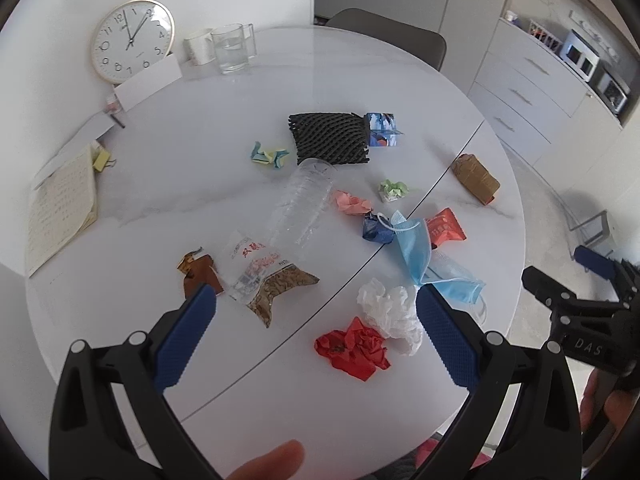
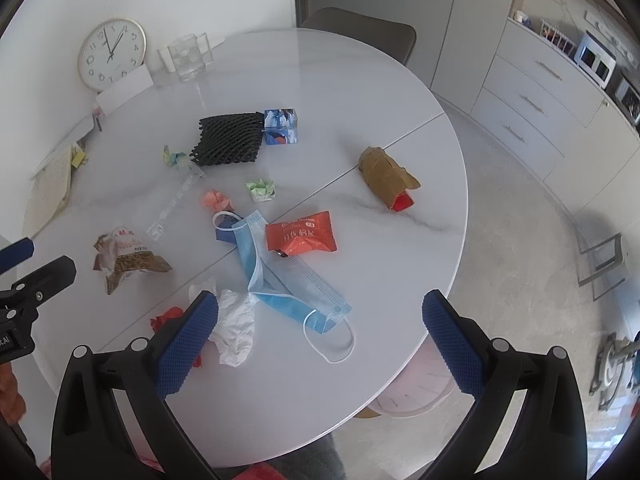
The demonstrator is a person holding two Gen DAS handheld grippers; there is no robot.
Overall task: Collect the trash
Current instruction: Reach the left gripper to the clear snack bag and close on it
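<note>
Trash lies scattered over a round white table [image 1: 224, 128] [image 2: 360, 92]. My left gripper [image 1: 316, 300] hovers open above the near side, over a clear snack bag [image 1: 268, 276], a red crumpled paper [image 1: 354, 350] and a white tissue [image 1: 392, 310]. A clear plastic bottle [image 1: 304, 204] lies beyond it. My right gripper [image 2: 320, 308] hangs open above the blue face masks [image 2: 288, 280], with the white tissue [image 2: 236, 324] by its left finger. An orange wrapper [image 2: 300, 236] and a brown packet [image 2: 386, 178] lie farther off. Both grippers hold nothing.
Black foam netting [image 1: 330, 138] and a blue printed box [image 1: 382, 130] sit mid-table, with small paper wads around. A clock [image 1: 132, 40], glasses [image 1: 232, 46] and a notebook [image 1: 60, 208] stand at the far left. A pink bin [image 2: 412, 388] sits under the table edge; a chair [image 2: 360, 26] stands behind.
</note>
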